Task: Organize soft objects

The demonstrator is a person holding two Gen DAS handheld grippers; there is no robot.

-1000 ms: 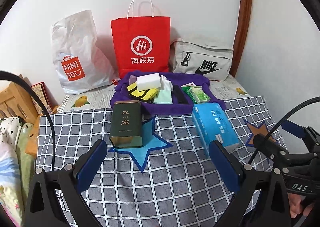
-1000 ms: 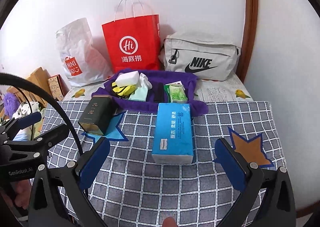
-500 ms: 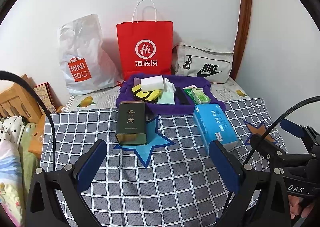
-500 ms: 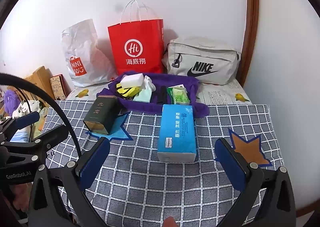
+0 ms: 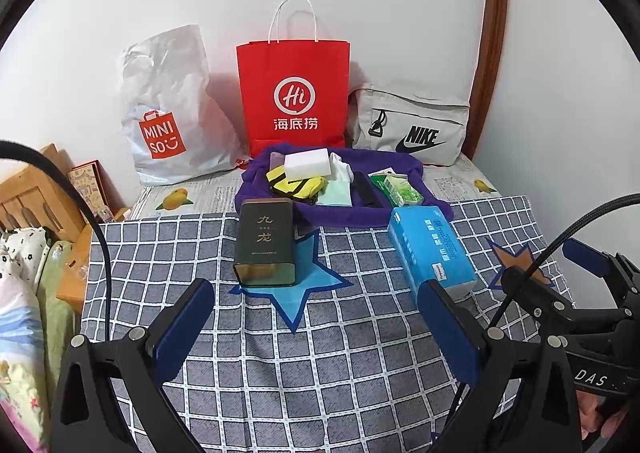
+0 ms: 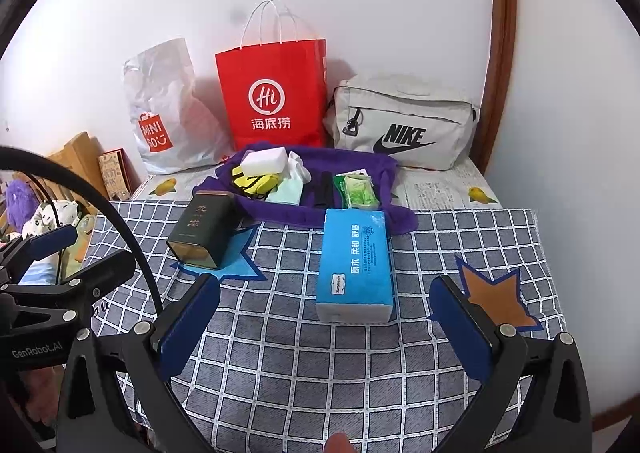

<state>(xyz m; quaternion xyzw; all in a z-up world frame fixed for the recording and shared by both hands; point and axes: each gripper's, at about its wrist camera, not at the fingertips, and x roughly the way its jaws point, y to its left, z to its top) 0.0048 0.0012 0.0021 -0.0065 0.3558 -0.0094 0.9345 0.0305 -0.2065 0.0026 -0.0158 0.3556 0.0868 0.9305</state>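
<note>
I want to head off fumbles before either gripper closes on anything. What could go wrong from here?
1. The blue tissue pack is soft, so the open right gripper may crush it or pinch only its wrapper.
2. The dark green tin lies beside the purple cloth, so the open left gripper reaching past could knock it.
3. The white sponge sits on a loose pile and may drag neighbours.

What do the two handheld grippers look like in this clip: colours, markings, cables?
Both are matte black frames with silver screws and blue finger pads. The left gripper trails a black cable and reads "GenRobot.AI"; the right gripper shows "DAS".
</note>
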